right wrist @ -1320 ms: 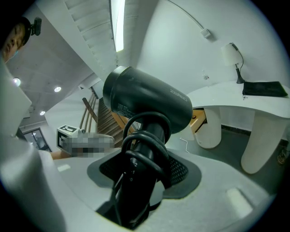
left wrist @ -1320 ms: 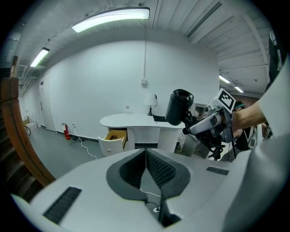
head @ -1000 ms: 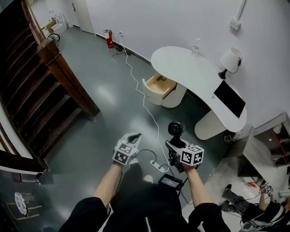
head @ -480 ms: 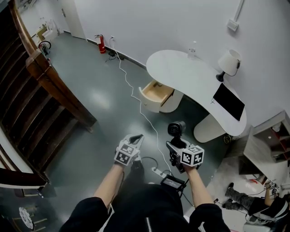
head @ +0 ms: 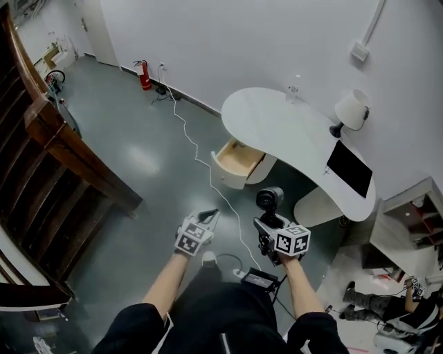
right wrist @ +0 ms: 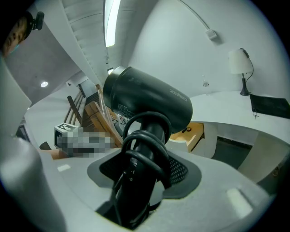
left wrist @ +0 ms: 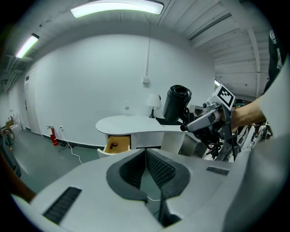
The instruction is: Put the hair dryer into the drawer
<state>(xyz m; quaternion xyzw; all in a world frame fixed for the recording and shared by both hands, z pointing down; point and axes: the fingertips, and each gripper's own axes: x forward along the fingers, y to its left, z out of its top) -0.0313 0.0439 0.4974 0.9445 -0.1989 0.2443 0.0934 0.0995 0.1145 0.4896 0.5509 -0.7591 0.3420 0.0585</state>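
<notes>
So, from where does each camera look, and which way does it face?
Head view: on the head, steeply down at desk, open drawer; forearms, left gripper, right gripper show.
Left gripper view: on left gripper, toward the desk; own shut jaws, plus right gripper holding dryer.
Right gripper view: on right gripper, toward the drawer; own jaws clamp the dryer's handle.
Shared: all show drawer and dryer.

Dim, cool-grey head view, soft glare patch on the floor [head: 142, 160], ceiling strip light [left wrist: 117, 7] blown out overhead — gripper views fisheye-warped, black vignetted corners, near foreground soft.
</notes>
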